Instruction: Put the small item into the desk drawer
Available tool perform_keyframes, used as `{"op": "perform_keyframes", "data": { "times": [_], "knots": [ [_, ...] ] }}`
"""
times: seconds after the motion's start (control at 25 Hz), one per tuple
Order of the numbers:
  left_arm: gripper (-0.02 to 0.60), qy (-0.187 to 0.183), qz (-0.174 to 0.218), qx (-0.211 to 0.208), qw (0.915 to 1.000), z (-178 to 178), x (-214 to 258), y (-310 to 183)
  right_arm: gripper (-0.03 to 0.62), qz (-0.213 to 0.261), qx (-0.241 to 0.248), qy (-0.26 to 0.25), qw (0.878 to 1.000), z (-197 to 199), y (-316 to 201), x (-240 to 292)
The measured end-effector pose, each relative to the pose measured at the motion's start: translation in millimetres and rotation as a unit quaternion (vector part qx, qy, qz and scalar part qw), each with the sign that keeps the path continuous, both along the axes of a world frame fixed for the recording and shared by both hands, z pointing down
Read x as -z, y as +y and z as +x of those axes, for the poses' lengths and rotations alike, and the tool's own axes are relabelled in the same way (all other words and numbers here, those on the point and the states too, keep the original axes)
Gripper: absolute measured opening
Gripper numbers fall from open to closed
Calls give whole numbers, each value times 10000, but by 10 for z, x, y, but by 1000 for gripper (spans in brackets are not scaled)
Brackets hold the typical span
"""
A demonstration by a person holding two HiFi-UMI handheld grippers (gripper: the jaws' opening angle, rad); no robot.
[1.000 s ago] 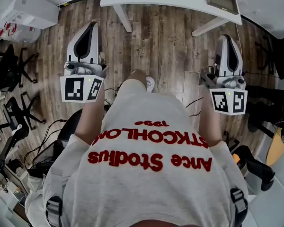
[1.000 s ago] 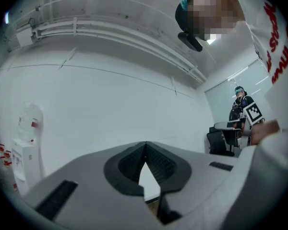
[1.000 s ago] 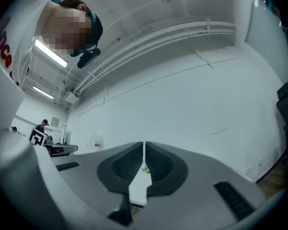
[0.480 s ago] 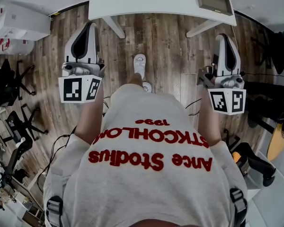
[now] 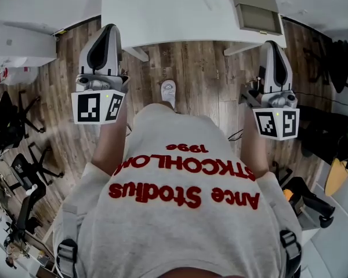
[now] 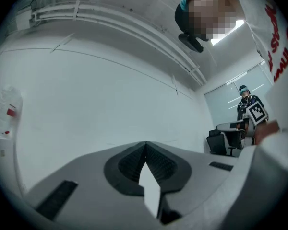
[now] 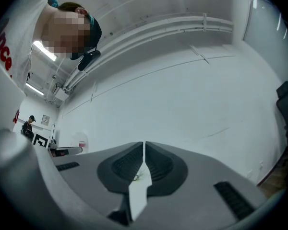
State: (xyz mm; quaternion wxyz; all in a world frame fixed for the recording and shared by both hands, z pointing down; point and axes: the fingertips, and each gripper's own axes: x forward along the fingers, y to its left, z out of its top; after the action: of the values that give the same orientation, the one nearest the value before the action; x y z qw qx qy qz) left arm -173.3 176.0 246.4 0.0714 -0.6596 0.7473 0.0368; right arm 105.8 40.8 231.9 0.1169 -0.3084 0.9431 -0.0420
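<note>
Evidently you've barely started: your left gripper and right gripper hang short of the white tabletop, jaws pressed together. A pale speck in the right seam is too small to name. No small item or drawer shows clearly, so everything remains.

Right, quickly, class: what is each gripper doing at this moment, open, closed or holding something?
Left gripper: closed, nothing held.
Right gripper: closed; a tiny speck shows at the seam, too small to identify.
</note>
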Motion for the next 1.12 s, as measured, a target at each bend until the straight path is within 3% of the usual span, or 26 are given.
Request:
{"op": "perform_keyframes", "data": {
  "times": [0.32, 0.72, 1.12],
  "knots": [
    [6, 47, 62, -120, 9999, -277, -21, -383, 15, 40, -8, -3, 10000, -312, -337, 8],
    [6, 144, -124, -240, 9995, -378, -102, -647, 15, -132, -336, -39, 9993, -213, -673, 33],
    [6, 39, -52, 180, 9998, -423, -87, -1213, 17, -113, 365, -208, 9991, -601, -1449, -44]
  ]
}}
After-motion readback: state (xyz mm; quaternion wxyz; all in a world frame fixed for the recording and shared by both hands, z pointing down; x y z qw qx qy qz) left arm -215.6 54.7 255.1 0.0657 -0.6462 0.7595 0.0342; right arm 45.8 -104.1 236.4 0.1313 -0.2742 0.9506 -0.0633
